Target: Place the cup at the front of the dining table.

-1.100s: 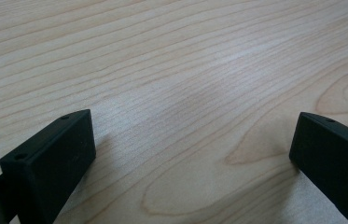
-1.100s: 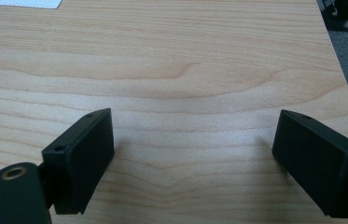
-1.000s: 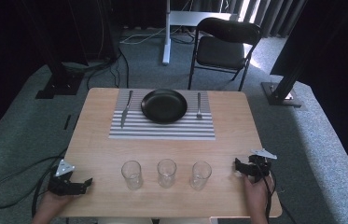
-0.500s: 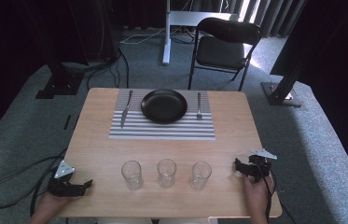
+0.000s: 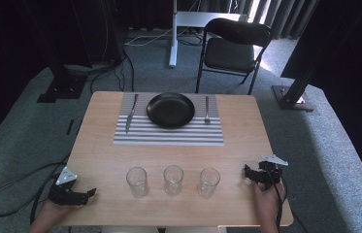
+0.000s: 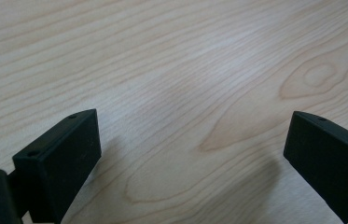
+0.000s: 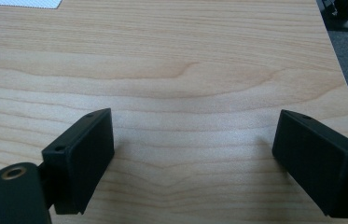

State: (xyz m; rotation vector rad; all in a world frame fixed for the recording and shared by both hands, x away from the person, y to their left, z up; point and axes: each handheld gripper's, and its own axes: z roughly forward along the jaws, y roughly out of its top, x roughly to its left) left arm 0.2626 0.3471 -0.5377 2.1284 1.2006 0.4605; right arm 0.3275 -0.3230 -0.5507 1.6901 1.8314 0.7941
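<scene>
Three clear glasses stand in a row near the table's front edge: the left glass point(image 5: 137, 181), the middle glass point(image 5: 173, 179) and the right glass point(image 5: 209, 181). Farther back, a black plate point(image 5: 171, 109) sits on a striped placemat point(image 5: 169, 137), with a knife point(image 5: 131, 112) to its left and a fork point(image 5: 206, 109) to its right. My left gripper point(image 5: 90, 193) point(image 6: 192, 126) rests at the front left corner, open; its jaws have just been closing slightly, with only bare wood between them. At the front right, my right gripper point(image 5: 247, 174) point(image 7: 195, 121) is open and holds nothing.
The wooden table point(image 5: 106, 155) has bare wood between the glasses and the placemat. A black folding chair point(image 5: 234, 48) stands behind the table. Cables lie on the carpet at the left, and dark stand bases sit at the back left and right.
</scene>
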